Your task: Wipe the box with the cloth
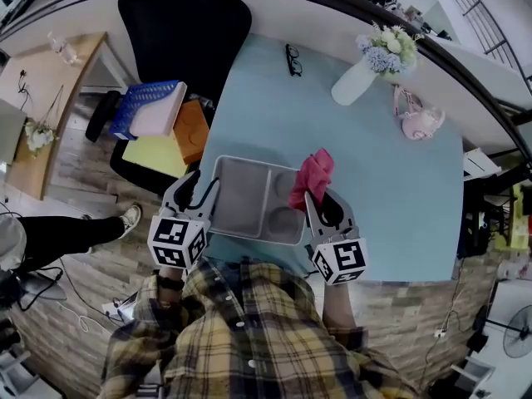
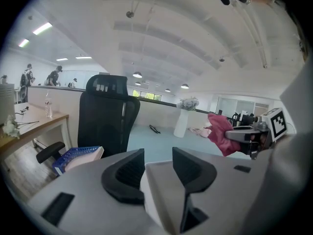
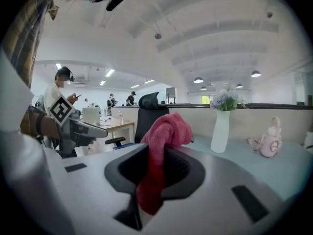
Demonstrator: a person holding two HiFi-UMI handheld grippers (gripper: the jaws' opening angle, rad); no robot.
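A grey two-compartment box (image 1: pixel 245 198) is lifted over the near edge of the light blue table (image 1: pixel 399 214). My left gripper (image 1: pixel 199 191) is shut on the box's left rim; in the left gripper view the box wall (image 2: pixel 161 195) stands between the jaws of my left gripper (image 2: pixel 157 168). A pink cloth (image 1: pixel 312 175) is bunched at the box's right rim, and my right gripper (image 1: pixel 320 202) is shut on it. In the right gripper view the cloth (image 3: pixel 164 136) sticks up out of my right gripper (image 3: pixel 155 173) and hangs below it.
A white vase of flowers (image 1: pixel 366 69), black glasses (image 1: pixel 293 59) and a pink toy (image 1: pixel 418 121) lie on the far half of the table. A black office chair (image 1: pixel 179 23) and a blue basket (image 1: pixel 145 106) stand to the left.
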